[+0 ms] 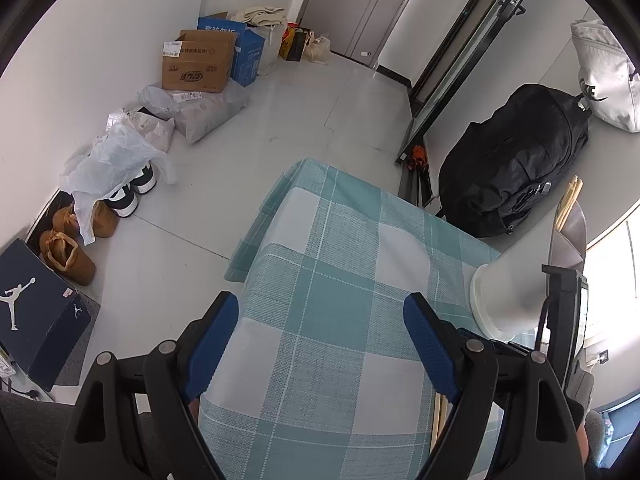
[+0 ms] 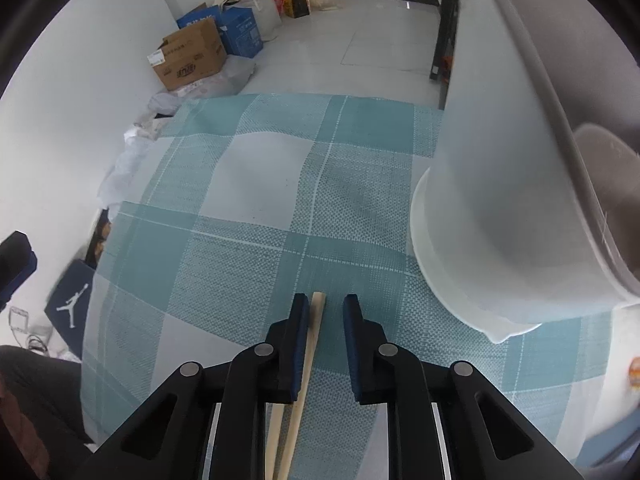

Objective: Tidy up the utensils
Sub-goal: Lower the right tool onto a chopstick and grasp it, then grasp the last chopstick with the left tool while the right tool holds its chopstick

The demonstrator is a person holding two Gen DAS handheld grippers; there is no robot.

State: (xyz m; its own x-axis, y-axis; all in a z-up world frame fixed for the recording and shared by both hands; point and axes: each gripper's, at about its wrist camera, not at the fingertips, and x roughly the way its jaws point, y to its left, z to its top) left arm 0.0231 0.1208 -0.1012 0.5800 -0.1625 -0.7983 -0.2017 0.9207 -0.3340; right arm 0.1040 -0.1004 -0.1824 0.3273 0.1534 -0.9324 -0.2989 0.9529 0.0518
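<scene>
R gripper (image 2: 322, 312) points steeply down at the checked tablecloth (image 2: 248, 264). Its blue pads (image 2: 298, 344) are narrowed but not together: a gap still shows between them. A pair of wooden chopsticks (image 2: 310, 360) lies in that gap, right against the L pad; the R pad stands apart from them, so no pinch yet. The chopsticks lie flat on the cloth, long axis near-to-far, roughly in line w/ the fingers, blunt far end just past the pad tips, near ends running under the gripper body and out of view.

To the R of the gripper, near it, a white plastic container (image 2: 480, 220) stands on the cloth, w/ a grey rim.

L gripper (image 1: 320, 316) hovers over the near-left part of the same cloth (image 1: 332, 280), fingers (image 1: 432, 356) spread wide, nothing between them but cloth. The white container (image 1: 504, 296) sits to its R; more chopsticks (image 1: 570, 200) poke up beyond it.
</scene>
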